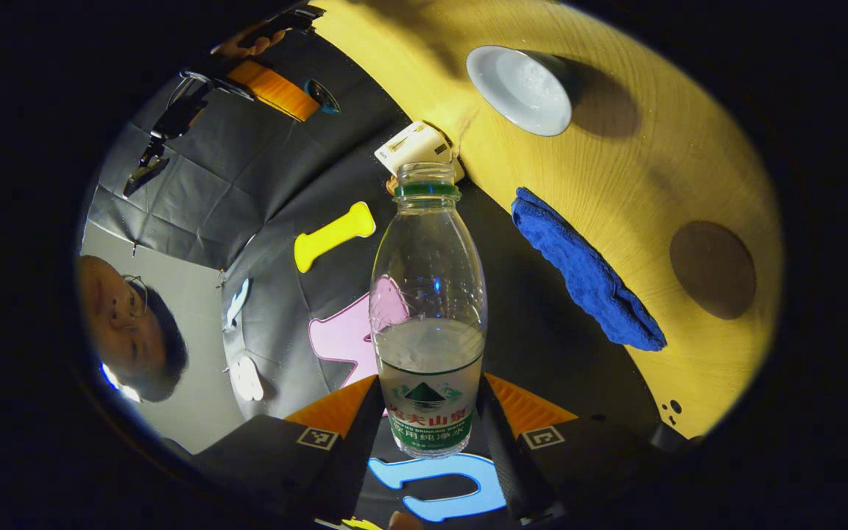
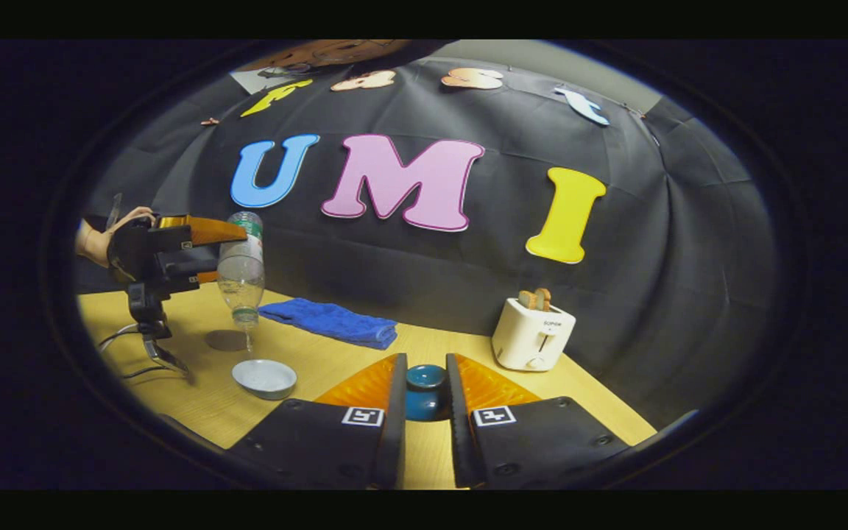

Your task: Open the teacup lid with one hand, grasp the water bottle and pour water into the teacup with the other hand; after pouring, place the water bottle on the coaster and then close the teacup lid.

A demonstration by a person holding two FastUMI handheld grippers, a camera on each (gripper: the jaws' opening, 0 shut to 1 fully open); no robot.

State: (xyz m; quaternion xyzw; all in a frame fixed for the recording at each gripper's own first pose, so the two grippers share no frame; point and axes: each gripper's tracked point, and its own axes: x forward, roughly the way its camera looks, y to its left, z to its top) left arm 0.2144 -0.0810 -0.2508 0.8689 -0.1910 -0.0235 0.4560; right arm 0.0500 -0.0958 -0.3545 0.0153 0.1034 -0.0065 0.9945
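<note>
My left gripper (image 1: 429, 397) is shut on a clear water bottle (image 1: 428, 309), capless and part full. In the right gripper view that bottle (image 2: 241, 269) is tipped mouth-down in the left gripper (image 2: 236, 254), over the open white teacup (image 2: 264, 377), with a thin stream of water falling toward it. The teacup (image 1: 520, 88) sits on the wooden table. My right gripper (image 2: 425, 368) is shut on the blue teacup lid (image 2: 425, 390), held above the table's front edge. A round brown coaster (image 2: 225, 340) lies just behind the cup, and in the left gripper view the coaster (image 1: 712, 269) lies beyond the cloth.
A folded blue cloth (image 2: 328, 322) lies behind the teacup near the wall. A white toaster (image 2: 532, 333) with bread in it stands at the back right of the table (image 2: 336, 368). A cable (image 2: 122, 338) trails on the left side. A person (image 1: 129, 324) stands beside the booth.
</note>
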